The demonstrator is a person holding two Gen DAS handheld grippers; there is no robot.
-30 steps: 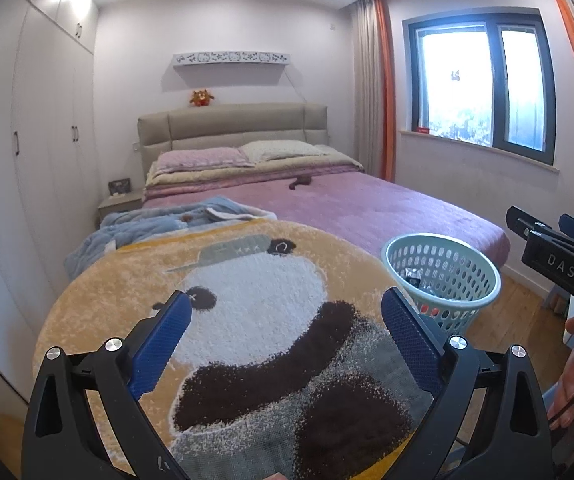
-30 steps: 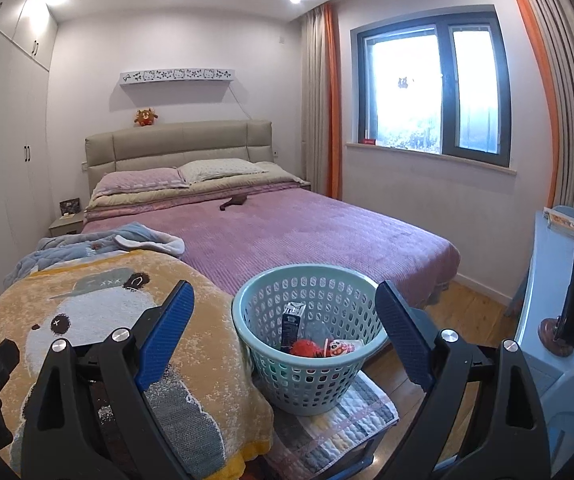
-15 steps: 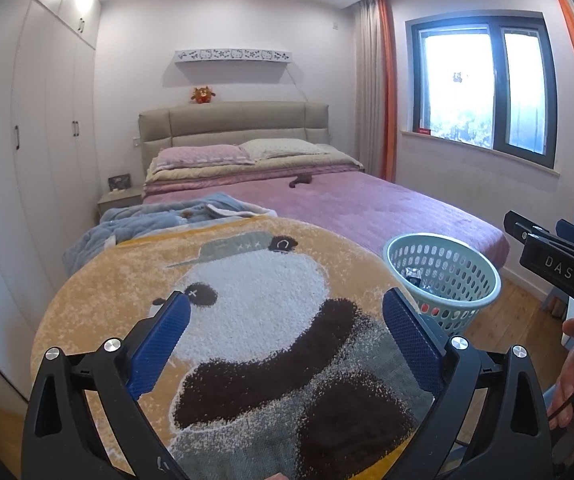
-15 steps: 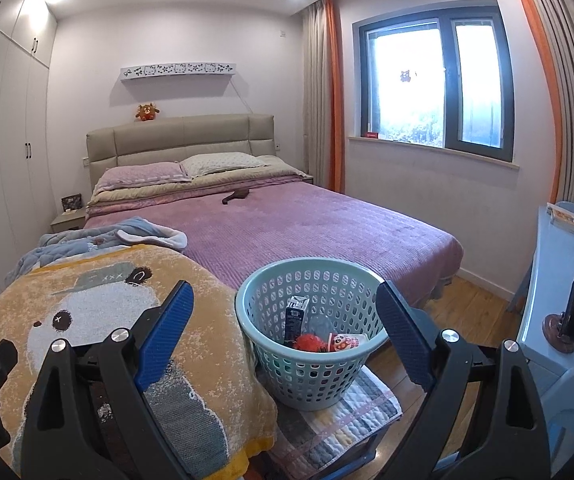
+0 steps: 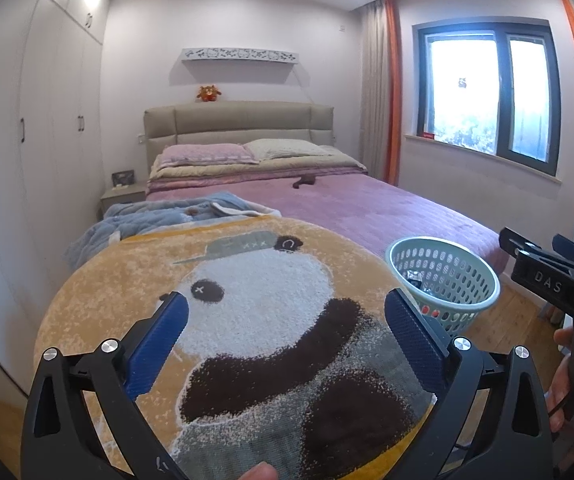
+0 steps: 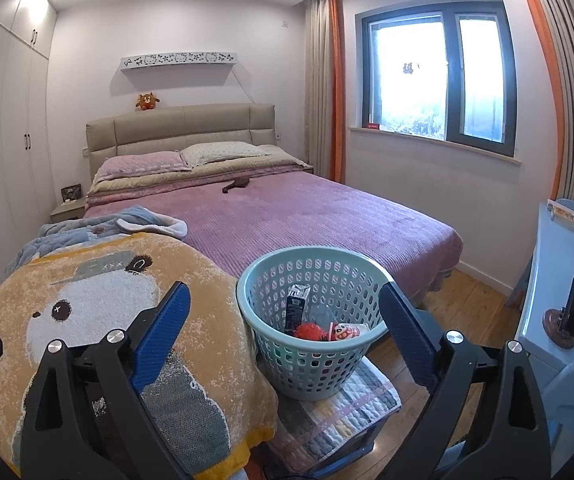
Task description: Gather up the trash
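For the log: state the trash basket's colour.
The basket is pale teal, perforated plastic; right wrist view shows it best.

Readable marks from my two wrist views

I read "DAS" in pale letters on the black body of the right gripper [image 5: 549, 286] at the far right; the panda blanket [image 5: 247, 280] shows "xxx" on its grey cap; carton print in the basket [image 6: 315, 304] is too small to read.
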